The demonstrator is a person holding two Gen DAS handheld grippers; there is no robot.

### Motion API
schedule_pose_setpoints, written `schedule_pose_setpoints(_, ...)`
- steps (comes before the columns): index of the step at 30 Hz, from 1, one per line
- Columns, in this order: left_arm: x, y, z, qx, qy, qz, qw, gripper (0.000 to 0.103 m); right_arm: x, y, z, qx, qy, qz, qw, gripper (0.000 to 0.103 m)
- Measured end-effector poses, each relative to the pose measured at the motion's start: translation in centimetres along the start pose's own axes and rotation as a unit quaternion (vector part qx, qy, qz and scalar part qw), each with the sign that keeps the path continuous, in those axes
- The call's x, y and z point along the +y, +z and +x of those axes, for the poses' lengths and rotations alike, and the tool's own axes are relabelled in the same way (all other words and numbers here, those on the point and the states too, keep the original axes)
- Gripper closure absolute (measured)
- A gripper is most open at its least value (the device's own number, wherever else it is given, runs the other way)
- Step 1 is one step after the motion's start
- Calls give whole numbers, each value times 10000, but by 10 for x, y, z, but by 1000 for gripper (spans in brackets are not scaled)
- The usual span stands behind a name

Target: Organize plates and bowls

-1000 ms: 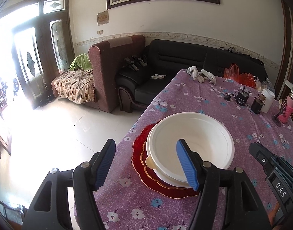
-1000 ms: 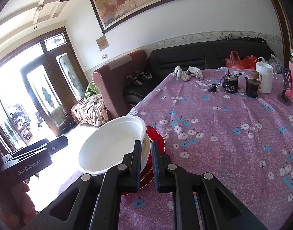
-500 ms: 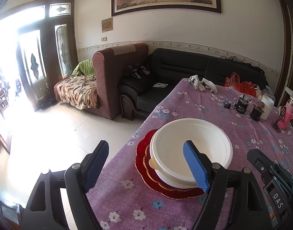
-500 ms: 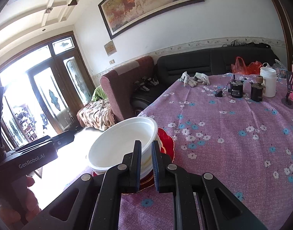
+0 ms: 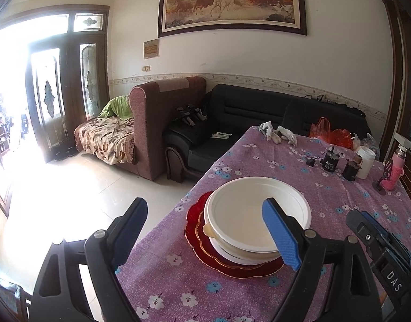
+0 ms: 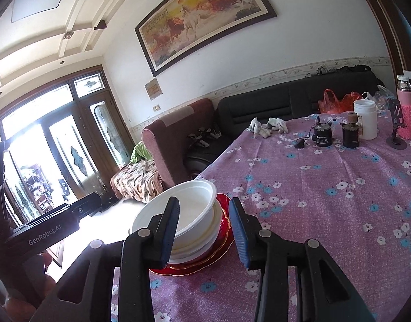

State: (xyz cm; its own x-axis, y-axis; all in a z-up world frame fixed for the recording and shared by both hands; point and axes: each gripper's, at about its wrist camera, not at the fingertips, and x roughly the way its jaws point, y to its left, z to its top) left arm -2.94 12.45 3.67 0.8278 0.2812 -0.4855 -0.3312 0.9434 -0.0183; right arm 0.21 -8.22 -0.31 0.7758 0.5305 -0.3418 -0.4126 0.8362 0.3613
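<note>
Bowls and plates sit in one stack near the worktop's (image 5: pixel 326 196) left edge: a large white bowl (image 5: pixel 259 212) on top, nested in paler dishes (image 5: pixel 232 255), all resting on a red plate (image 5: pixel 194 220) with a gold scalloped rim. Relative to that stack, the left gripper (image 5: pixel 205 230) hangs on the near side, its fingers (image 5: pixel 279 237) spread wide and having just been opening; the right blue pad overlaps the bowl's near rim in the left wrist view, the left pad lies off the worktop edge over the floor, and whether either touches the bowl cannot be told. The right gripper (image 6: pixel 204 230) is also on the near side of the stack, its fingers (image 6: pixel 239 230) parted after just opening; in the right wrist view the left finger lies in front of the white bowl's wall, the right one in front of the red plate's edge, with the stack seen in the gap and nothing pinched. Far beyond the stack lie gloves (image 6: pixel 268 127), two dark jars (image 6: pixel 335 134), a white tub (image 6: pixel 366 119) and a pink bottle (image 6: pixel 406 112).
</note>
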Motion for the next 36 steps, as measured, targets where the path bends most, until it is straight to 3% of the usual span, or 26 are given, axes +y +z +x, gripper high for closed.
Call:
schedule_pose_setpoints(15,-2,-4,-1,85,-37,65,9999,13,8,-3,-7,-57,3,-120,9999,56)
schedule_pose_setpoints(21,-5,-6,5,203,-175,123,9996,6,9,-6,-3,0,34,-180,9998,56)
schedule_pose_setpoints(36,-16,-7,6,172,-481,211,9985,4,-10,-2,-19,-186,-69,-33,9998,56)
